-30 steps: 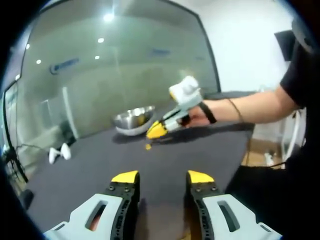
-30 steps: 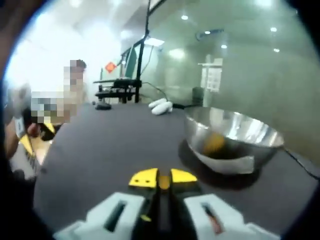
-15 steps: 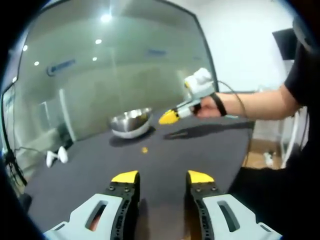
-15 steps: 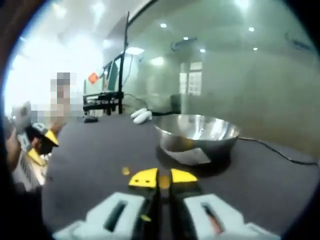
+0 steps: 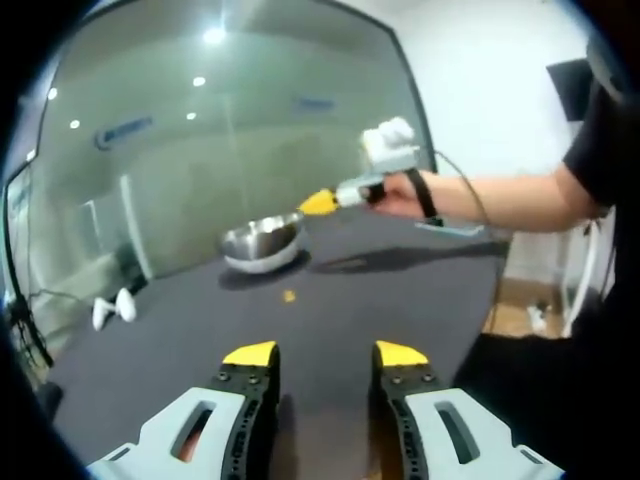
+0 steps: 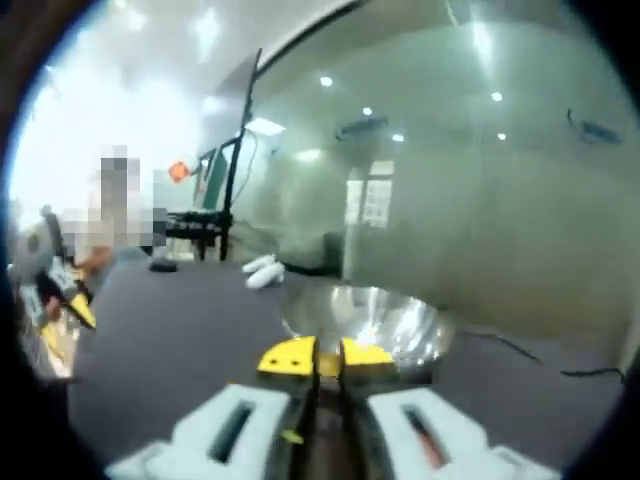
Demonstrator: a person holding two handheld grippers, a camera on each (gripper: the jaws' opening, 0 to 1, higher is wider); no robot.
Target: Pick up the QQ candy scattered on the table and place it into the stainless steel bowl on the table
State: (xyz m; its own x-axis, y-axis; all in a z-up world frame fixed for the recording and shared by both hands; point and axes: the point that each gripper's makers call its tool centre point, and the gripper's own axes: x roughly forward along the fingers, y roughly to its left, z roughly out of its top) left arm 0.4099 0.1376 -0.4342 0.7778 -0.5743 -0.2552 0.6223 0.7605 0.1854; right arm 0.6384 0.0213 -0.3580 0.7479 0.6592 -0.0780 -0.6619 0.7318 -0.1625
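Observation:
The stainless steel bowl (image 5: pixel 262 240) stands on the dark table, far from my left gripper (image 5: pixel 325 354), which hovers open and empty over the near part of the table. One yellow QQ candy (image 5: pixel 289 296) lies on the table between that gripper and the bowl. My right gripper (image 5: pixel 320 203), held by a hand, is raised beside the bowl's right rim. In the right gripper view, my right gripper (image 6: pixel 327 360) is shut with a small orange QQ candy (image 6: pixel 327 366) pinched between its yellow tips, and the bowl (image 6: pixel 390 318) lies just beyond them.
Two white objects (image 5: pixel 110 310) lie near the table's far left edge, also visible as white objects (image 6: pixel 262 272) in the right gripper view. A glass wall runs behind the table. The person's arm (image 5: pixel 500 205) reaches in from the right. A cable (image 6: pixel 520 350) trails past the bowl.
The right gripper has lifted off the table with the candy and moved up to the bowl's rim. The left gripper has stayed still and open.

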